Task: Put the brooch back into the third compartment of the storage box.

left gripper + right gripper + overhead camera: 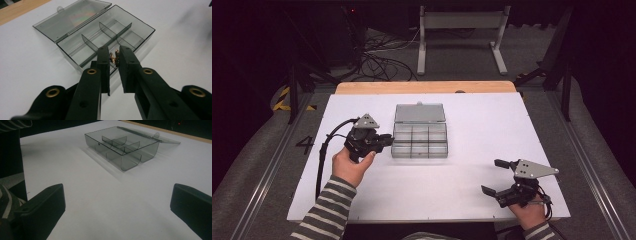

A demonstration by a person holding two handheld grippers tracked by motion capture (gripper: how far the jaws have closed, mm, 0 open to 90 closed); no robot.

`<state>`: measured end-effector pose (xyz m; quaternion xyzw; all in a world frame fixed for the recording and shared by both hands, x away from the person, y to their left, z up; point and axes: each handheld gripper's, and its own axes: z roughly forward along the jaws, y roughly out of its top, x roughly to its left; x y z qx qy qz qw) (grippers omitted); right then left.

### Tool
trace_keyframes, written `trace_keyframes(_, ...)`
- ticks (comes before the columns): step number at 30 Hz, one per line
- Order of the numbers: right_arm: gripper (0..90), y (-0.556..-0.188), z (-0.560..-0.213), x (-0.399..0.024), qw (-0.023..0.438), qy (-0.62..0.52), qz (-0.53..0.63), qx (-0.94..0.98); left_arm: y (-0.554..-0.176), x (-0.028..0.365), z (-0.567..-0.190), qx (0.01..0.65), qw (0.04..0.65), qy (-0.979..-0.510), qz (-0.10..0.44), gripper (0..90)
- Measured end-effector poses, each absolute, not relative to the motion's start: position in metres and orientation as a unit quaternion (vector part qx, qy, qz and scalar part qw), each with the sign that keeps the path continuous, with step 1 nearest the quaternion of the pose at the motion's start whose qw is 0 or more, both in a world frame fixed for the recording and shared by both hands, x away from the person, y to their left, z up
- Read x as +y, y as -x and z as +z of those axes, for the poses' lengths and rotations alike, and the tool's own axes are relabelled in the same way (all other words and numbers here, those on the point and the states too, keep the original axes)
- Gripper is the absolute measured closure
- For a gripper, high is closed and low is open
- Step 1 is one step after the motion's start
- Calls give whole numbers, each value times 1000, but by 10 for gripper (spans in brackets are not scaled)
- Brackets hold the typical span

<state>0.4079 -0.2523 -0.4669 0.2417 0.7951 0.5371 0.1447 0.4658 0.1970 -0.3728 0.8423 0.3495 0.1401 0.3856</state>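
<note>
Smoked clear plastic box (420, 140), divided into six cells, lid (420, 113) thrown flat back on the far side so every cell stays reachable from above. Sits left of centre on a white sheet (472, 200) covering a wooden table (424, 87), whose bare far edge shows.

Left gripper (384, 141) just left of the box, jaws nearly together and clenched on a small gold-coloured metal piece (114, 57), likely an earring or clasp, too small to tell; pinched at the very tips, probably so it can drop cleanly into a cell. Piece poised over the box's near left wall, not yet inside any cell. Left hand (352, 162) in a striped sleeve (329, 212).

Right gripper (497, 177) near the right front corner of the sheet, well apart from the box, jaws spread wide and holding nothing, seemingly parked out of the way.

Beyond the table: grey carpet, tangled black cables (379, 62), a pale metal stand (460, 35), dark drapes.
</note>
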Motion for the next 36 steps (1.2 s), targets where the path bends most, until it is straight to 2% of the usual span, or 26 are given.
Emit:
trace_keyframes(20, 6, -408, -467, -253, 142, -241, 538, 795, -493, 164, -371, 346, 385, -847, 122, 800)
trace_keyframes(30, 6, -408, -467, -253, 141, -238, 539, 796, -498, 151, -374, 333, 374, -854, 140, 800)
trace_keyframes(36, 6, -408, -467, -253, 139, -238, 539, 796, -503, 145, -378, 335, 379, -853, 131, 800)
